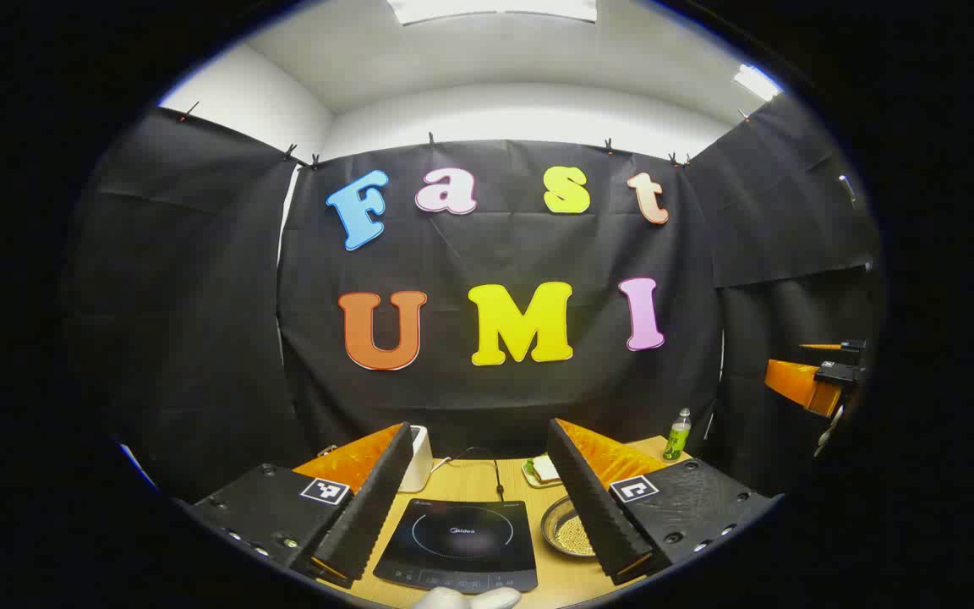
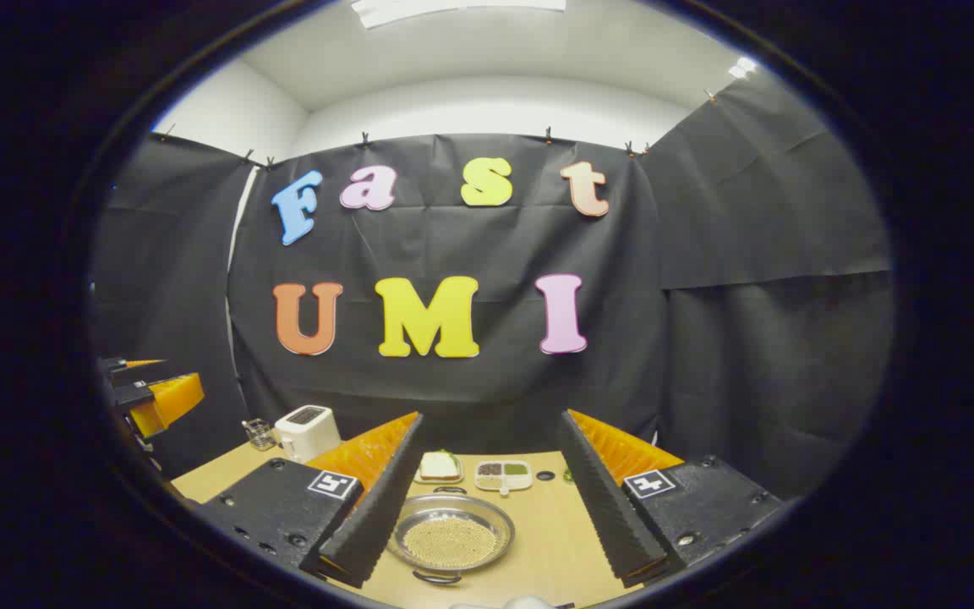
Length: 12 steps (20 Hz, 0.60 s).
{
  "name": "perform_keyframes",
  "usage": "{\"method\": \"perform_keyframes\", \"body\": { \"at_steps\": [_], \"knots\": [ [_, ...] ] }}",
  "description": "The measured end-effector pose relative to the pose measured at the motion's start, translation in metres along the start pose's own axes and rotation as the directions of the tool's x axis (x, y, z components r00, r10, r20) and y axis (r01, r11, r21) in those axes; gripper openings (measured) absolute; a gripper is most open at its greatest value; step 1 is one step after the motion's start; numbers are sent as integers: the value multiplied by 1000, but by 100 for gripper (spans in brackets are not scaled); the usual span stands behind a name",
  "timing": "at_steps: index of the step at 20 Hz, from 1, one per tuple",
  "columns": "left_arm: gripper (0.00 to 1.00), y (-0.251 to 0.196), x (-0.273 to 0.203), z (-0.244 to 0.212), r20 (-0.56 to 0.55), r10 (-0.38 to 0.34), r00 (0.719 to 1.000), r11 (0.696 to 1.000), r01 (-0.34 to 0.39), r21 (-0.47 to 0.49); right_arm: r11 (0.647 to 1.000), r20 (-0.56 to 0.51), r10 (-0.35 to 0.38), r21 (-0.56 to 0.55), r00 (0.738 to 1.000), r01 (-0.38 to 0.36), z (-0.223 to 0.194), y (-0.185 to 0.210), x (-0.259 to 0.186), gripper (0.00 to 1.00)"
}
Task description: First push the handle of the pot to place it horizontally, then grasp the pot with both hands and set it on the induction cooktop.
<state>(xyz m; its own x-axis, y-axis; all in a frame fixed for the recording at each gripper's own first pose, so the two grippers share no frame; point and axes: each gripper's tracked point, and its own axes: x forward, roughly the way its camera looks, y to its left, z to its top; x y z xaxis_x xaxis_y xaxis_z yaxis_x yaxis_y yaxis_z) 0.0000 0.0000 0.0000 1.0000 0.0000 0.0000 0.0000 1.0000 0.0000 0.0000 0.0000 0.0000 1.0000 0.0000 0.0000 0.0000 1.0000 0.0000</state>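
A shallow steel pot (image 2: pixel 451 533) holding pale grains sits on the wooden table (image 2: pixel 546 541), with a loop handle at its far rim and another at its near rim. It lies low between the fingers of my right gripper (image 2: pixel 491 419), which is open and above it, touching nothing. In the left gripper view the pot (image 1: pixel 566 530) is partly hidden behind the right finger. The black induction cooktop (image 1: pixel 457 541) lies below my left gripper (image 1: pixel 480 430), which is open and holds nothing. Each gripper appears at the other view's edge: right gripper (image 1: pixel 817 381), left gripper (image 2: pixel 153 393).
A white toaster (image 2: pixel 308 430) and a small glass (image 2: pixel 259 434) stand at the back left. A sandwich plate (image 2: pixel 439 466) and a small divided dish (image 2: pixel 503 474) lie behind the pot. A green bottle (image 1: pixel 678 434) stands at the back right. A cable (image 1: pixel 487 465) runs behind the cooktop.
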Motion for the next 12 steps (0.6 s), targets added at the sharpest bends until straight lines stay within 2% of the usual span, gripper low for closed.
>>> {"method": "perform_keyframes", "body": {
  "at_steps": [1,7,8,9,12],
  "knots": [
    [96,-1,1,0,1,0,1000,1000,0,-6,1000,-4,1,-4,1000,-1,0,2,0,96],
    [96,2,5,-2,6,12,1000,1000,-12,-14,999,-8,3,-36,1000,-3,1,8,5,96],
    [96,3,6,-3,11,16,1000,1000,-16,-10,999,-9,4,-40,1000,-5,0,9,5,99],
    [96,5,9,-2,14,17,1000,1000,-16,-10,999,-11,9,-42,1000,-9,0,11,6,96],
    [96,10,10,-2,15,15,1000,1000,-15,-17,999,-23,13,-38,1000,-14,-2,15,8,96]
  ]
}}
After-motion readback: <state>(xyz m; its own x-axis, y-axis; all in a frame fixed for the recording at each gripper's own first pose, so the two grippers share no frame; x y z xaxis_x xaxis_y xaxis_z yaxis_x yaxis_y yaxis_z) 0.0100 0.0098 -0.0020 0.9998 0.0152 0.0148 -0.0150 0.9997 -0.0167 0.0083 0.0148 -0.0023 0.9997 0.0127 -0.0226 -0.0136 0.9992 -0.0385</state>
